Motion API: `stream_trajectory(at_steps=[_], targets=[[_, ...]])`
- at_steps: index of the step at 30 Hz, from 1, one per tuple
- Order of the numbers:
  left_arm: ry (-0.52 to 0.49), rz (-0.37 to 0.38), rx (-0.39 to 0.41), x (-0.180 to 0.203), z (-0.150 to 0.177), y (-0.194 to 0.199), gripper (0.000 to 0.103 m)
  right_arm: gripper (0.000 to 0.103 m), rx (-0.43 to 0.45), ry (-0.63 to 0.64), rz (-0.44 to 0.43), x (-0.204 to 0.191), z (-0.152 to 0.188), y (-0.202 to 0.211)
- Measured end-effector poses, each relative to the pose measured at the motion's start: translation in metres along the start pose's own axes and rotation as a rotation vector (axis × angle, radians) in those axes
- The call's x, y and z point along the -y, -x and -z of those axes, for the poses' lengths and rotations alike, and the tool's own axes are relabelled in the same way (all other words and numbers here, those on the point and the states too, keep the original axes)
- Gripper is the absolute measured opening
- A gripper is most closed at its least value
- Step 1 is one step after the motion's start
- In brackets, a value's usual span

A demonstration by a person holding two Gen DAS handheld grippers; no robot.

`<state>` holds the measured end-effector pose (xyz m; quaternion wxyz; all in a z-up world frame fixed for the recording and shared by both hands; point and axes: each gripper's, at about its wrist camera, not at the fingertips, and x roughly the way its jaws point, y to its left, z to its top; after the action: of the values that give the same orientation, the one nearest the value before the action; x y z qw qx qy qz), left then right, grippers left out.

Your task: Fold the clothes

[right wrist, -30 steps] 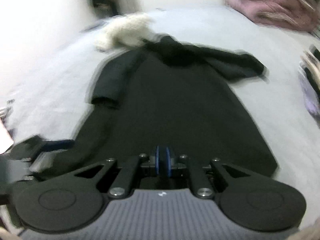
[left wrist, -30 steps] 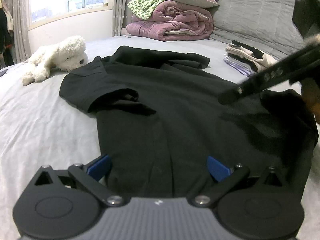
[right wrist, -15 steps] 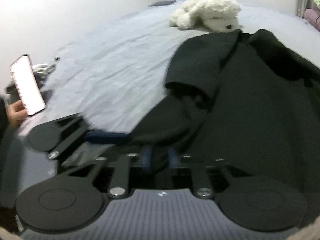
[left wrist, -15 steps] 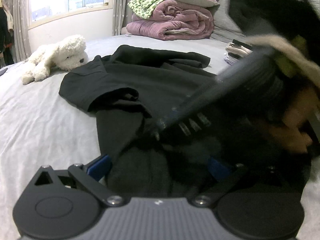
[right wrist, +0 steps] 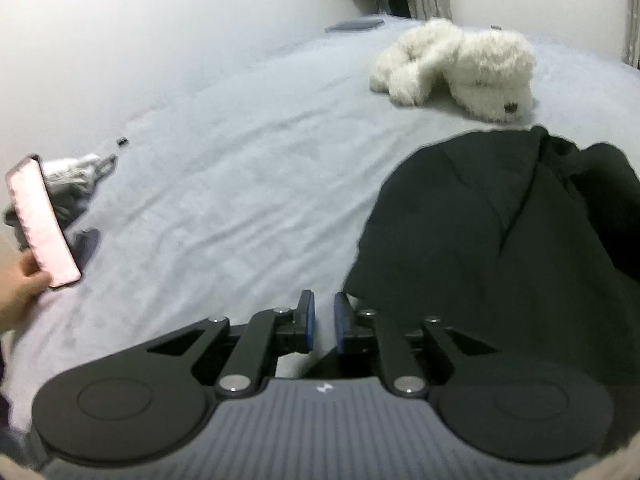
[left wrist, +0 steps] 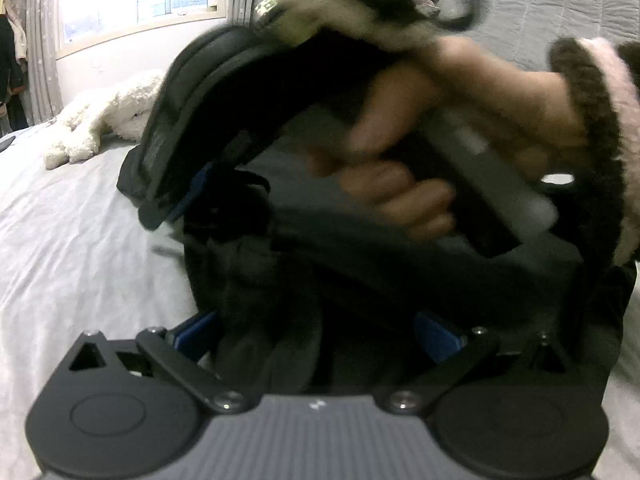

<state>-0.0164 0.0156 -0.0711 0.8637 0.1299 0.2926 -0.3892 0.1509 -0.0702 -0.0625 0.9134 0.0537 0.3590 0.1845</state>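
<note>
left gripper [left wrist: 316, 332]: black linkage arms on two round black discs, silver screw heads at the pivots, blue pads on the fingers [left wrist: 436, 340], ribbed grey housing with a small white mark.
right gripper [right wrist: 322, 322]: same build; black arms, silver screws, blue-faced pads, ribbed grey housing, round black discs either side.
right hand [left wrist: 452, 132]: blurred, wrapped on a dark grey handle; fuzzy cuff [left wrist: 600, 120], dark brown with pale pink edge.
cable [left wrist: 460, 8]: thin, black, looping above the hand.
</note>
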Motion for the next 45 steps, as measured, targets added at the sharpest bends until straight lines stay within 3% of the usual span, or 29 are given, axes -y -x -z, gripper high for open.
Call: stream_trajectory(at_steps=[6, 17, 20, 24, 31, 35, 41, 45], targets=[[0.000, -0.001, 0.000, 0.000, 0.000, 0.000, 0.103, 0.019, 0.009, -0.055, -0.002, 0.011, 0.029, 0.042], [0.001, -0.001, -0.001, 0.000, 0.000, 0.000, 0.103, 0.019, -0.091, -0.065, -0.020, 0.013, 0.065, 0.058], [0.001, -0.001, -0.001, 0.000, 0.000, 0.000, 0.103, 0.022, -0.093, -0.056, -0.039, 0.012, 0.062, 0.051], [0.002, -0.001, -0.002, 0.000, 0.000, 0.000, 0.103, 0.032, -0.072, -0.026, -0.056, 0.007, 0.052, 0.033], [0.002, -0.002, -0.002, -0.001, -0.001, 0.000, 0.103, 0.033, 0.005, -0.044, -0.050, 0.002, 0.025, 0.007], [0.001, -0.002, -0.002, -0.001, -0.002, 0.000, 0.103, 0.034, 0.033, -0.073, -0.047, 0.010, 0.024, 0.025], [0.002, -0.003, -0.002, 0.000, -0.001, -0.001, 0.103, 0.035, -0.025, -0.042, -0.012, 0.018, 0.045, 0.059], [0.002, -0.003, -0.002, 0.000, -0.001, -0.001, 0.103, 0.035, -0.059, -0.044, 0.012, 0.019, 0.057, 0.059]])
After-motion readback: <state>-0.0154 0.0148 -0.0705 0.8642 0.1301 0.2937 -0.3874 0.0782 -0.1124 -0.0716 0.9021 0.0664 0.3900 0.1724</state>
